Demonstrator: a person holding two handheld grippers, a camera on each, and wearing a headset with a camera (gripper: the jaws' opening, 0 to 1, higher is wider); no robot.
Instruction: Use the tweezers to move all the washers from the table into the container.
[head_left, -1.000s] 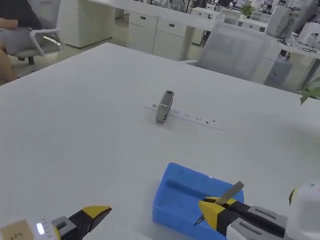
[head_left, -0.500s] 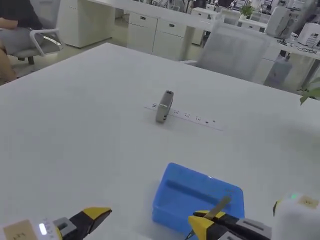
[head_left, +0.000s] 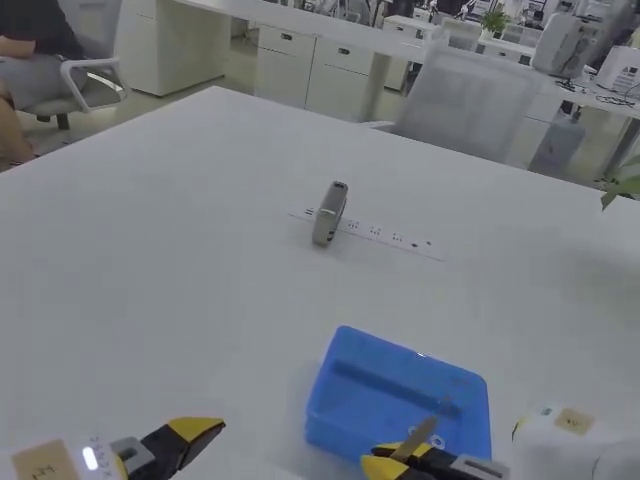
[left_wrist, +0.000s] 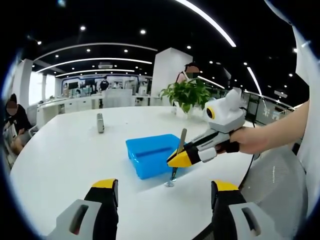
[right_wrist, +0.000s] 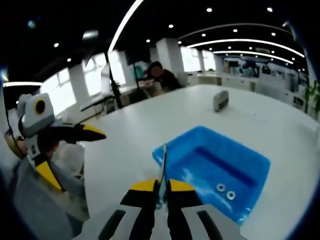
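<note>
your right gripper (right_wrist: 162, 186) pinches the slim metal tweezers (right_wrist: 163, 160), left gripper (left_wrist: 165, 185) jaws spread; the small metal washers (right_wrist: 220, 187) look light and slippery, so nip one by its rim

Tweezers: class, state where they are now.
In the left gripper view, the tweezers are clamped in the right gripper, tips pointing down at the table beside the blue container.

Tweezers (right_wrist: 163, 159): slim grey metal, clamped between the right gripper (right_wrist: 162, 187) jaws. They stick out straight ahead of it, tips low by the container's near corner.
Container (right_wrist: 200, 160): shallow blue rectangular tray, open-topped, flat on the table, just ahead and right of that gripper.
Washers (right_wrist: 220, 187): two small silver rings, side by side on the container floor, right of the jaws.
</note>
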